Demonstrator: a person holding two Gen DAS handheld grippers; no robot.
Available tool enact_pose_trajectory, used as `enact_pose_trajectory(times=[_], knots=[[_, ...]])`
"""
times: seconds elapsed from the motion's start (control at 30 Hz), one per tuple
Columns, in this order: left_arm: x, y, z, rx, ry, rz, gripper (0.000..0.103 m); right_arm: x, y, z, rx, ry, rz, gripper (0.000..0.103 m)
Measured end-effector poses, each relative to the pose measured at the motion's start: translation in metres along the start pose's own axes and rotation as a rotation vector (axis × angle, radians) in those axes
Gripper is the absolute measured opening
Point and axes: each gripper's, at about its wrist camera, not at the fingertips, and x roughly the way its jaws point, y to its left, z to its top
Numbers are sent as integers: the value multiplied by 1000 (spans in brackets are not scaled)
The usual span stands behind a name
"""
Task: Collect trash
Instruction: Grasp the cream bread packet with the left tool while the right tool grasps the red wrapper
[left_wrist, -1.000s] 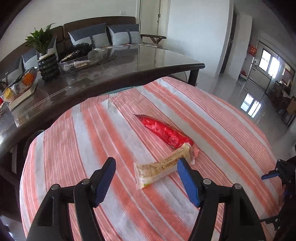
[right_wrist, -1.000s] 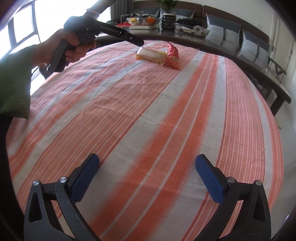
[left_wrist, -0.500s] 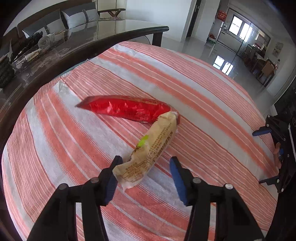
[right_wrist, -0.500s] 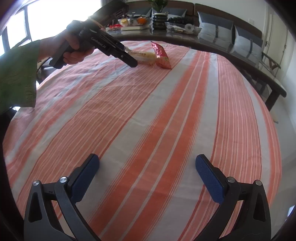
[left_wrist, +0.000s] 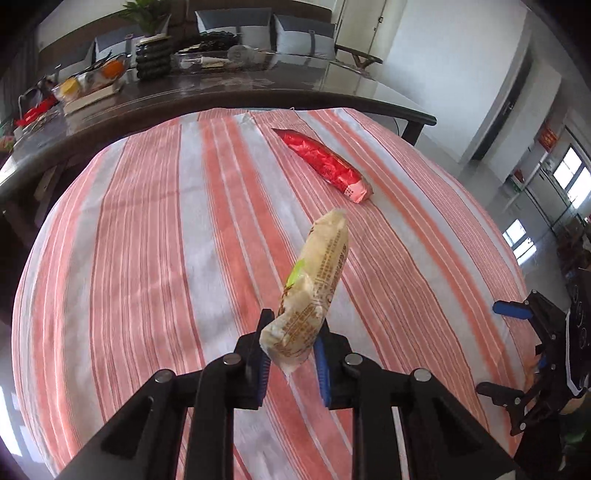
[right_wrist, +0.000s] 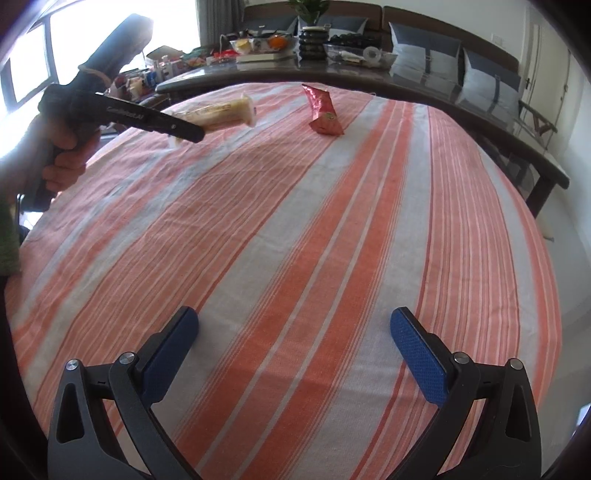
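A cream snack wrapper (left_wrist: 317, 280) sticks up between the blue pads of my left gripper (left_wrist: 293, 332). The jaws are closing and press on its near end, and the wrapper hangs lifted off the striped cloth (left_wrist: 147, 240). The right wrist view shows the same wrapper (right_wrist: 225, 114) jutting level from the left gripper (right_wrist: 194, 134), held by a person's hand (right_wrist: 62, 162). A red foil wrapper (left_wrist: 325, 166) lies on the cloth farther back, seen crumpled (right_wrist: 323, 110) from the other side. My right gripper (right_wrist: 295, 325) hovers wide open over the cloth with nothing in it.
Behind the striped table stands a dark glossy table (left_wrist: 258, 96) with a fruit bowl (left_wrist: 88, 79), a plant pot (left_wrist: 153, 62) and a clear tray. A sofa with grey cushions (right_wrist: 424, 44) lines the wall. Tiled floor lies to the right.
The left gripper slid in around the cream wrapper, closed on its near end and lifted it away from the red wrapper. The right gripper kept still and open.
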Motion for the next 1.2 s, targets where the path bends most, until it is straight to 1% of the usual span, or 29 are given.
enact_pose_trajectory(times=[0.03, 0.07, 0.1, 0.13, 0.17, 0.2, 0.23, 0.33, 0.37, 0.47, 0.57, 0.63, 0.77, 0.83, 0.9, 0.97, 1.0, 1.1, 1.2], knots=[[-4, -5, -7, -12, -3, 5, 24, 0, 0, 0, 0, 0, 0, 103], [-7, -11, -13, -17, -11, 11, 24, 0, 0, 0, 1, 0, 0, 103], [-8, -16, -18, -15, -14, 12, 28, 0, -1, 0, 3, 0, -3, 103], [-7, -21, -21, -9, -13, 7, 39, 0, -1, 0, 6, 1, -6, 103], [-6, -25, -23, -1, -16, 5, 47, 0, -1, -1, 7, 1, -7, 103], [-4, -27, -25, 4, -21, 12, 61, 0, -2, -1, 8, 2, -8, 103], [-1, -29, -26, 9, -24, 23, 66, 0, -2, -1, 8, 3, -7, 103], [10, -31, -29, 38, -25, 63, 66, 1, -5, 2, 10, 16, -1, 103], [13, -32, -29, 49, -41, 81, 66, 2, -7, 5, 13, 25, -2, 103], [18, -38, -30, 86, -62, 125, 67, 11, -21, 23, 43, 55, -8, 102], [20, -42, -33, 111, -80, 154, 69, 32, -40, 51, 72, 83, -26, 102], [20, -39, -33, 95, -80, 148, 71, 51, -49, 75, 72, 95, -25, 102], [20, -37, -33, 91, -81, 143, 71, 91, -44, 123, 1, 89, -13, 99], [20, -39, -33, 95, -80, 147, 71, 108, -41, 148, -4, 76, -17, 93], [20, -39, -33, 98, -80, 149, 72, 120, -39, 166, 15, 62, -27, 90], [20, -40, -33, 100, -79, 149, 72, 126, -41, 177, 45, 50, -15, 61], [20, -40, -33, 100, -79, 148, 72, 124, -43, 178, 63, 39, -14, 28], [20, -39, -33, 98, -81, 145, 72, 112, -50, 166, 101, 43, -16, 26], [18, -38, -33, 90, -86, 150, 72, 86, -61, 134, 112, 61, -45, 26]])
